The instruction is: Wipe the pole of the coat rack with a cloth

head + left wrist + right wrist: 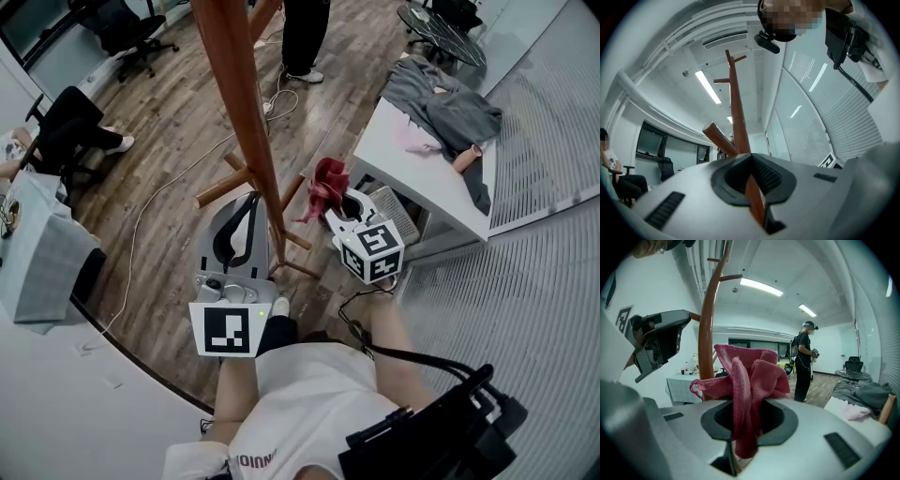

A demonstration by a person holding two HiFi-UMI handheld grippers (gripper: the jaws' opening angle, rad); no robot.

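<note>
Your left gripper (251, 206) is closed on the pole (246, 103) low down, just above the struts (223, 192) that splay from it. Its own view shows the brown wood pinched between the jaws. That grip reads as a brace: it steadies the rack so the pole does not rock or turn while the other side rubs it.

Your right gripper (750, 416) is clamped on the cloth (749, 373). The cloth is bunched and stands up out of the jaws in a loose pink wad, so a soft face, not the jaw plastic, meets the wood. It sits just right of the pole, at about the height of the struts, which suits a wipe that starts low and runs upward.

Whether the cloth touches the pole is hard to call. From the head view it lies just beside the pole, and in the right gripper view the wad covers the spot where they would meet. The pole's top is cut off in the head view; only the left gripper view shows its pegs (723, 80). The pole's foot is hidden behind your left gripper.
</note>
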